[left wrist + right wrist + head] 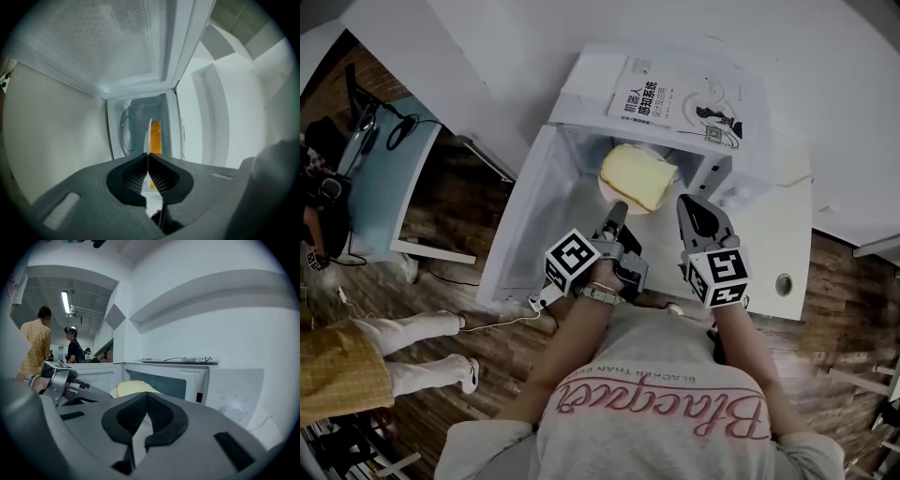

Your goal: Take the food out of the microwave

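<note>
Microwave (586,84) sits on the white desk (787,234), door (525,225) swung fully open to its left side. Book (675,94) lies flat on top of the microwave.

Food (637,175): a pale yellow slab, looks like bread or cake, on a white plate (607,187). The plate is right at the microwave's mouth, at the front edge of the cavity. Can't tell from the head view whether the plate is resting on the cavity floor or is clear of it.

Left gripper (617,208): in front of the microwave opening, jaws pinched down on the near rim of the plate. The left gripper view confirms it: the thin white plate edge (148,136) runs straight into the closed jaws, food (155,133) just behind it, cavity beyond, perforated door panel (122,37) filling the top of the view.

Right gripper (686,202): in front of the microwave's right half, just beside the plate. Jaws closed together with nothing between them, per the right gripper view. Contact with the plate is not clear. That view shows the food (133,387) ahead and left of the jaws, and the microwave's control panel (225,390) to the right.

Two people (35,345) stand well off to the microwave's door side.
</note>
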`<state>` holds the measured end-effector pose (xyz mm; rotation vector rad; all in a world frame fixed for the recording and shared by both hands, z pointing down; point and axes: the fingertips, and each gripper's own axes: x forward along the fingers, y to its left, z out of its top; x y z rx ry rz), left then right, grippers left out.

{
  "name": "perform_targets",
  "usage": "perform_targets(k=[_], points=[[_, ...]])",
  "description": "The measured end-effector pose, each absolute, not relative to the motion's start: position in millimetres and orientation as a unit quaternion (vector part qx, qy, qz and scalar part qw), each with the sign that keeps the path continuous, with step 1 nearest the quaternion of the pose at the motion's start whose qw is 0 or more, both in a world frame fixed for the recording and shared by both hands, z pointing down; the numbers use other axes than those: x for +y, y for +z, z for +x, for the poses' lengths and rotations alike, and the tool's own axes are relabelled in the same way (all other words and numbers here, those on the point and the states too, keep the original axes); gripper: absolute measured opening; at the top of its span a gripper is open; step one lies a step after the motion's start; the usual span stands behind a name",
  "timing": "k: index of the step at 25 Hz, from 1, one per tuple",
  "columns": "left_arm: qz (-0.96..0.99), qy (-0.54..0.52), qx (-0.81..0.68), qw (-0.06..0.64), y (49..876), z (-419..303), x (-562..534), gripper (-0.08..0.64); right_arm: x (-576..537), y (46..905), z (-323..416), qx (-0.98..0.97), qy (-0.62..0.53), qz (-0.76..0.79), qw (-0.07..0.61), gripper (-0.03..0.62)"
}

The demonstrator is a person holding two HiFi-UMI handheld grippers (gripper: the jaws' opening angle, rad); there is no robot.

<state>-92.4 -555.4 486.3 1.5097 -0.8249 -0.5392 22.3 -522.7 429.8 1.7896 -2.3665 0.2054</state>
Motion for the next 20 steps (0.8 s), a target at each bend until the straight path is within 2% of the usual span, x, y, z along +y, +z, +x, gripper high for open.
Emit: perform_targets(k=[20], points=[[0.647, -0.25, -0.36, 0.624, 472.7, -89.9, -524.6, 0.012, -501.8, 412.0, 21.3, -0.797, 0.031, 0.598, 0.071, 0.009]])
